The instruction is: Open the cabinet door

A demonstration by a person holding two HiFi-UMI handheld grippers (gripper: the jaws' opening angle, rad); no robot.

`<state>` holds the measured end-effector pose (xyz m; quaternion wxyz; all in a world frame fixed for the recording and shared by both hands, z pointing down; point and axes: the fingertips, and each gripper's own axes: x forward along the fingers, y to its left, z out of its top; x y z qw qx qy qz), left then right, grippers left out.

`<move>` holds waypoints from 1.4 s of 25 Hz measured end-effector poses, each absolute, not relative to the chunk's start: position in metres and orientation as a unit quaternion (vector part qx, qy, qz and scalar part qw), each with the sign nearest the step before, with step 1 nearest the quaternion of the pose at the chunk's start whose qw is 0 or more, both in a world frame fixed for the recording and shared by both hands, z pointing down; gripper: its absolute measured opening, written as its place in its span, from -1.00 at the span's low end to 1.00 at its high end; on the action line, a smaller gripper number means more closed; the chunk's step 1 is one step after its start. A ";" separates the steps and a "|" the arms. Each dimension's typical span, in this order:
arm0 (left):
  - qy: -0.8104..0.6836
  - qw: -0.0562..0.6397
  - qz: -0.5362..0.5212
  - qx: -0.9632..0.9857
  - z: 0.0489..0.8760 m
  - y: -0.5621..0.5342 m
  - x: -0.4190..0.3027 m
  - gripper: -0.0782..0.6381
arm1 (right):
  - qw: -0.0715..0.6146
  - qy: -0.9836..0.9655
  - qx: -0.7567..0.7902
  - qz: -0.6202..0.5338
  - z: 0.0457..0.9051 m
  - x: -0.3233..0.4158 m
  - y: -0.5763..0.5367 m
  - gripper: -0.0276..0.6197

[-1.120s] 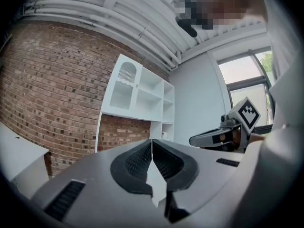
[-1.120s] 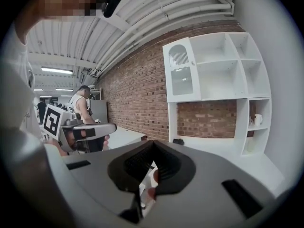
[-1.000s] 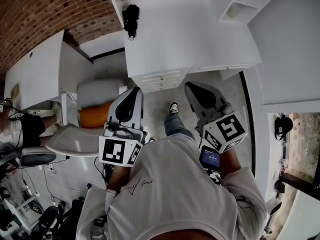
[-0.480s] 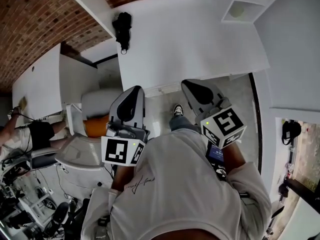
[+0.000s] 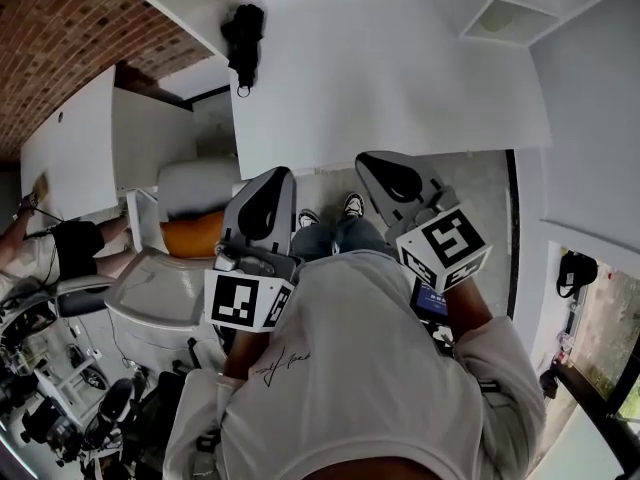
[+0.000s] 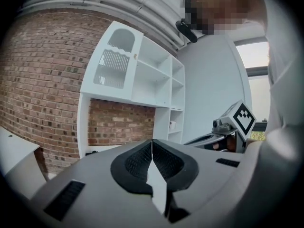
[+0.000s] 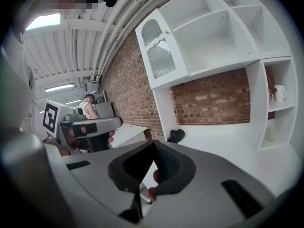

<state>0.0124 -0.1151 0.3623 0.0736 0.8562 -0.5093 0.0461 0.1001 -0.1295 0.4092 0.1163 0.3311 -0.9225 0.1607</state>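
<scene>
The white wall cabinet has an arched glass door (image 6: 114,61) at its left end, and that door (image 7: 159,49) stands closed above the counter. Open shelves (image 7: 223,37) fill the rest of the unit. Both grippers are held level over the front edge of the white counter (image 5: 380,78), well short of the door. My left gripper (image 6: 152,142) is shut with its ribbed pads meeting and nothing between them. My right gripper (image 7: 154,145) is likewise shut and empty. In the head view the left gripper (image 5: 278,174) and right gripper (image 5: 372,160) point at the counter side by side.
A black object (image 5: 243,28) lies at the counter's back left. A mug (image 7: 278,93) stands in a small side shelf. A white chair with an orange seat (image 5: 190,233) is at my left, next to a white desk (image 5: 70,148). Another person (image 5: 60,253) sits far left.
Both grippers and I have moved forward to the counter. The drawers under its front edge have dropped out of the head view.
</scene>
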 end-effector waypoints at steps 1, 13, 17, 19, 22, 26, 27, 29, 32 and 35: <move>-0.511 0.078 0.046 0.855 0.364 -0.116 0.010 -0.73 | 0.120 -0.922 0.329 0.164 0.412 0.097 -0.131 -0.84; -0.516 0.054 0.000 0.855 0.342 -0.139 -0.018 -0.73 | 0.099 -0.914 0.368 0.139 0.377 0.077 -0.148 -0.84; -0.533 0.052 -0.007 0.845 0.337 -0.145 -0.033 -0.74 | 0.105 -0.920 0.362 0.111 0.361 0.064 -0.151 -0.84; -0.538 0.051 -0.008 0.842 0.335 -0.147 -0.038 -0.73 | 0.108 -0.923 0.357 0.096 0.354 0.056 -0.152 -0.84; -0.532 0.049 -0.014 0.845 0.332 -0.147 -0.043 -0.74 | 0.099 -0.928 0.350 0.085 0.342 0.046 -0.156 -0.84; -0.532 0.047 -0.021 0.845 0.329 -0.146 -0.051 -0.73 | 0.090 -0.927 0.358 0.068 0.327 0.043 -0.164 -0.84; -0.532 0.046 -0.024 0.845 0.328 -0.147 -0.053 -0.73 | 0.091 -0.926 0.362 0.060 0.322 0.043 -0.167 -0.84; -0.531 0.043 -0.025 0.846 0.326 -0.148 -0.055 -0.73 | 0.090 -0.924 0.368 0.047 0.314 0.043 -0.173 -0.84; -0.525 0.042 -0.022 0.850 0.326 -0.147 -0.054 -0.73 | 0.080 -0.925 0.369 0.038 0.302 0.043 -0.182 -0.84; -0.520 0.042 -0.019 0.853 0.327 -0.144 -0.053 -0.73 | 0.067 -0.926 0.371 0.025 0.288 0.047 -0.190 -0.84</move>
